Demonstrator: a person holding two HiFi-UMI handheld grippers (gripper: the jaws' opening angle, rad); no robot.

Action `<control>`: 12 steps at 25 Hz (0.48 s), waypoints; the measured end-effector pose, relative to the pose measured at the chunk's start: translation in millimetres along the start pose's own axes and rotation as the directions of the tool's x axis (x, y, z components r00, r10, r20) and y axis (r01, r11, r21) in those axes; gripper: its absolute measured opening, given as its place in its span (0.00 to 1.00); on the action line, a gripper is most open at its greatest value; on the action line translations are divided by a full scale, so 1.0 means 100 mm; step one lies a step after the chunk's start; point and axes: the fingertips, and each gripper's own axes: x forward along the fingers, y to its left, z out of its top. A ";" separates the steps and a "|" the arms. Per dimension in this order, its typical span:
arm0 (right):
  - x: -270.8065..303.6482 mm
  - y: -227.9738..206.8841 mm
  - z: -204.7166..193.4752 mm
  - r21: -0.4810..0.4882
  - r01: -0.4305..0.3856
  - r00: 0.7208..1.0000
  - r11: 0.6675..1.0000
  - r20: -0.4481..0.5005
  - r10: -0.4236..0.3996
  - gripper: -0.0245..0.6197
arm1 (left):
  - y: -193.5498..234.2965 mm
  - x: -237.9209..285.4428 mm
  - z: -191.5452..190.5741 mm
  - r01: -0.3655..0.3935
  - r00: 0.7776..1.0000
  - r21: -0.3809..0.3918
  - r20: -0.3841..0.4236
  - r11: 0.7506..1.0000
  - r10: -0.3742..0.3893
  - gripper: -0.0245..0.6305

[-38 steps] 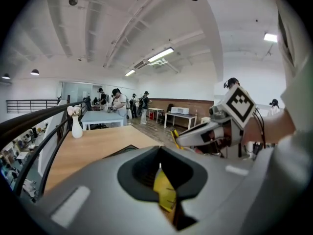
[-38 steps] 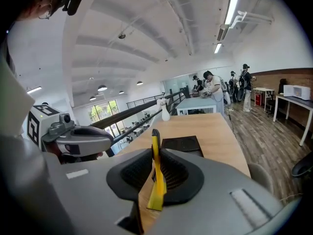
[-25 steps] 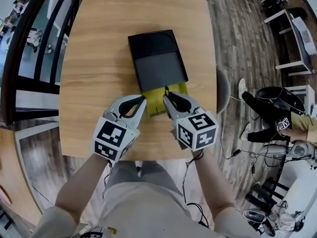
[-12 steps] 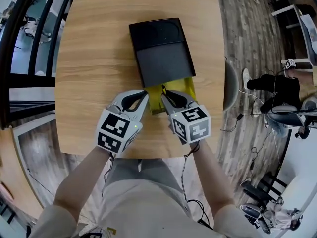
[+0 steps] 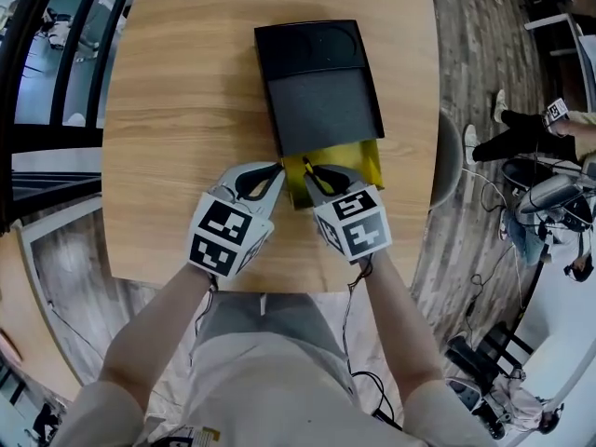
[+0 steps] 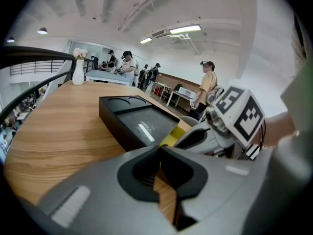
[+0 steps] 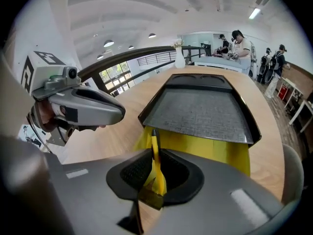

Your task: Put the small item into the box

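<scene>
A black box lies on the round wooden table, with its yellow inner drawer drawn part way out toward me. In the right gripper view the drawer shows under the black sleeve. My right gripper is shut on the drawer's thin yellow pull tab at the drawer's front left. My left gripper sits just left of it over the table, shut with nothing between its fingers. In the left gripper view the box lies ahead and the right gripper is beside me.
A white vase stands at the table's far end. A grey chair is at the table's right edge, with a person's legs and gear on the floor beyond. The table's near edge runs just below the grippers. Railings border the left side.
The head view has shifted, so box and grippers sit a little higher and to the right. Both grippers stay at the drawer's front, the right one holding the tab throughout.
</scene>
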 end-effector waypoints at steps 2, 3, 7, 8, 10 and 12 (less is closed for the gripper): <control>0.04 -0.01 -0.01 -0.027 0.007 1.000 1.000 -0.021 -0.008 0.12 | 0.02 0.03 -0.04 -0.009 1.000 0.005 -0.015 1.000 0.009 0.04; 0.06 0.00 -0.01 -0.038 0.013 0.999 0.999 -0.036 -0.014 0.12 | 0.04 0.04 -0.07 -0.010 1.000 0.006 -0.021 1.000 0.010 0.04; 0.14 0.05 -0.05 -0.067 0.018 0.996 0.998 -0.085 -0.024 0.13 | 0.05 0.05 -0.19 -0.005 0.999 -0.004 -0.034 1.000 0.005 0.04; 0.14 0.05 -0.06 -0.069 0.017 0.995 0.997 -0.092 -0.023 0.13 | 0.04 0.06 -0.20 -0.004 0.999 -0.006 -0.036 1.000 0.003 0.04; 0.14 0.05 -0.07 -0.074 0.013 0.994 0.997 -0.104 -0.021 0.13 | 0.02 0.06 -0.22 -0.001 0.999 -0.010 -0.040 1.000 0.000 0.04; 0.14 0.06 -0.08 -0.086 0.007 0.993 0.996 -0.117 -0.018 0.13 | -0.01 0.07 -0.23 0.003 0.999 -0.012 -0.046 1.000 -0.003 0.04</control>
